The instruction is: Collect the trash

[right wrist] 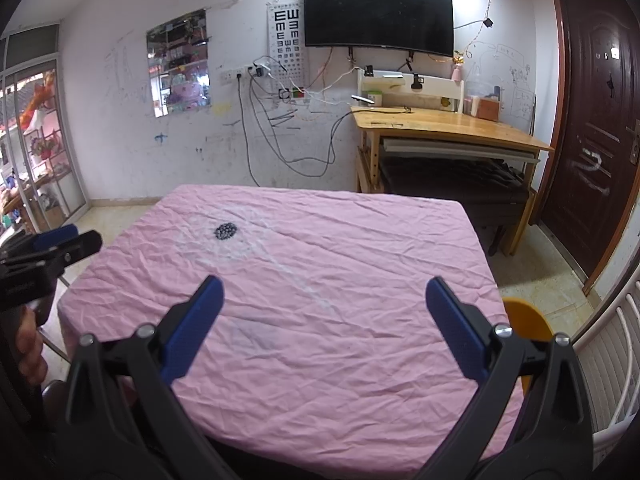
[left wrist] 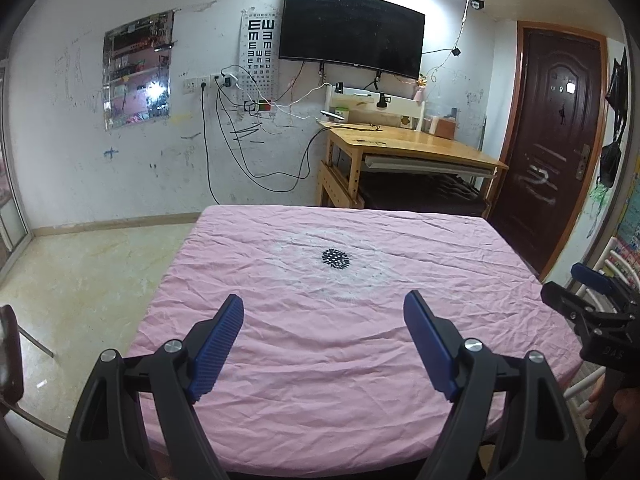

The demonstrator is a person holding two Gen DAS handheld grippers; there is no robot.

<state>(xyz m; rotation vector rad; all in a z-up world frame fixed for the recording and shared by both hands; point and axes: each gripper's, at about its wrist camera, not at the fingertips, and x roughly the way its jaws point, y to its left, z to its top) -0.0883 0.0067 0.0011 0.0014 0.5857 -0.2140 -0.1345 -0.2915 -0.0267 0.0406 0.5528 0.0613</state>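
Note:
A table with a wrinkled pink cloth (left wrist: 320,360) fills both views (right wrist: 304,320). A small black dotted round mark (left wrist: 335,258) lies near the cloth's middle, also in the right wrist view (right wrist: 226,231); I cannot tell whether it is printed or a loose thing. No other trash shows. My left gripper (left wrist: 324,308) is open and empty above the near part of the cloth. My right gripper (right wrist: 324,288) is open and empty above the cloth. Each gripper also shows at the edge of the other's view (left wrist: 588,300) (right wrist: 52,248).
A wooden desk (left wrist: 412,146) stands against the far wall under a wall-mounted TV (left wrist: 352,32). A dark door (left wrist: 560,140) is at the right. A yellow round stool (right wrist: 524,320) stands by the table's right edge. A white chair (right wrist: 612,352) stands near right.

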